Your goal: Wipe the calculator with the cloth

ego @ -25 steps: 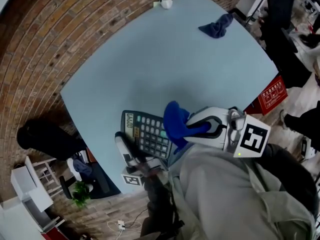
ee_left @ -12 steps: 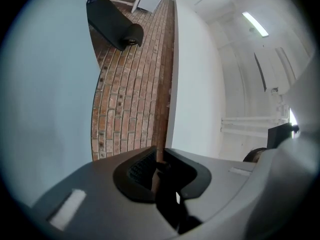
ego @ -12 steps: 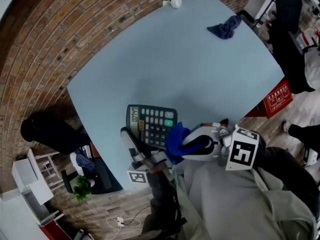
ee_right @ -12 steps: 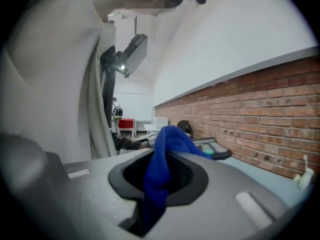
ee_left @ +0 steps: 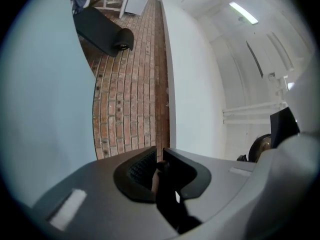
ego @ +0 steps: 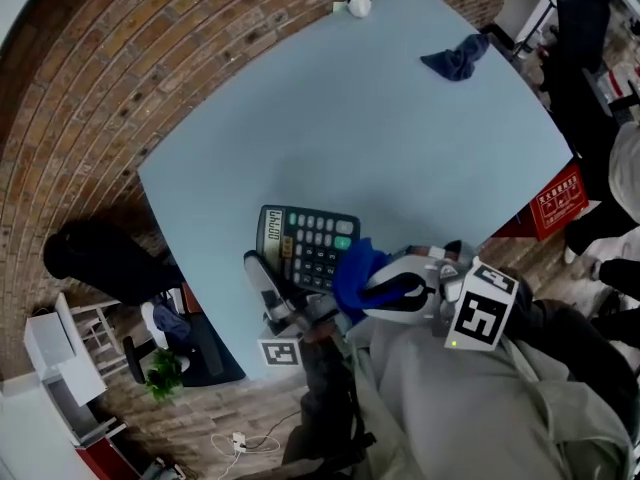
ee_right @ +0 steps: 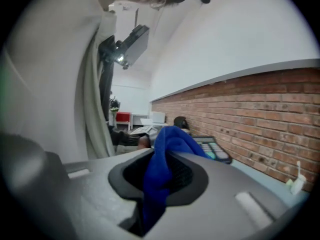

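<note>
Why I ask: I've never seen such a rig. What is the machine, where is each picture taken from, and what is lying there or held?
There is no robot. A person holds a two-jaw gripper in each hand. The head view comes from a camera on the person's head and looks down on a table. The other two views come from cameras that ride on the grippers and look along their jaws. On the table are a calculator, a cup at the far edge, and a second cloth. The right gripper is shut on a blue cloth by the calculator. The left gripper is closed on something thin and dark, which seems to be the calculator's near edge.
</note>
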{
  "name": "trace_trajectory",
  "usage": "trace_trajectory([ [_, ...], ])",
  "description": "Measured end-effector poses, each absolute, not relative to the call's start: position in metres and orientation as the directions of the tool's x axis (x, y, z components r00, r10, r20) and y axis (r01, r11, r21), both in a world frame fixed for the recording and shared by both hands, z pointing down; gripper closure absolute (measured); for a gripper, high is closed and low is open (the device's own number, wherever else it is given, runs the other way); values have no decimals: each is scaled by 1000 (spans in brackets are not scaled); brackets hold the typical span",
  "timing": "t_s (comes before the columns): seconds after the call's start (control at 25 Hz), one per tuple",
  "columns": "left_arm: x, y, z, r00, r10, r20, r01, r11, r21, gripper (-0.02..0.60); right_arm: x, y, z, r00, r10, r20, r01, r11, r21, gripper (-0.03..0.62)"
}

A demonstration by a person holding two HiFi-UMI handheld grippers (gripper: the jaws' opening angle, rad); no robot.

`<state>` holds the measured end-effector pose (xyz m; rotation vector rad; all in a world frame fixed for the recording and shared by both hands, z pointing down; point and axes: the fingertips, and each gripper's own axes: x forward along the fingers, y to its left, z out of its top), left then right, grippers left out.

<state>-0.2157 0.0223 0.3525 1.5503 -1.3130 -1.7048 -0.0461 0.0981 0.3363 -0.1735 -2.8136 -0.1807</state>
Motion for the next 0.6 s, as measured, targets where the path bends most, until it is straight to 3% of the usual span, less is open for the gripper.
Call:
trace_trajectory([
  [0.16, -212, 22, 344, -197, -858, -474, -331, -397, 856, 545, -50, 103, 343, -929, 119, 351, 169, 979, 115, 534],
  [0.4, -192, 15, 337, -47, -881, -471, -482, -393, 783, 545, -55, 45, 344, -908, -138, 396, -47, 972, 230, 534],
  [0.6, -150, 11, 353, 102, -915, -391, -562, -377, 736, 545, -84, 82, 351, -903, -41, 427, 94, 952, 290, 534],
])
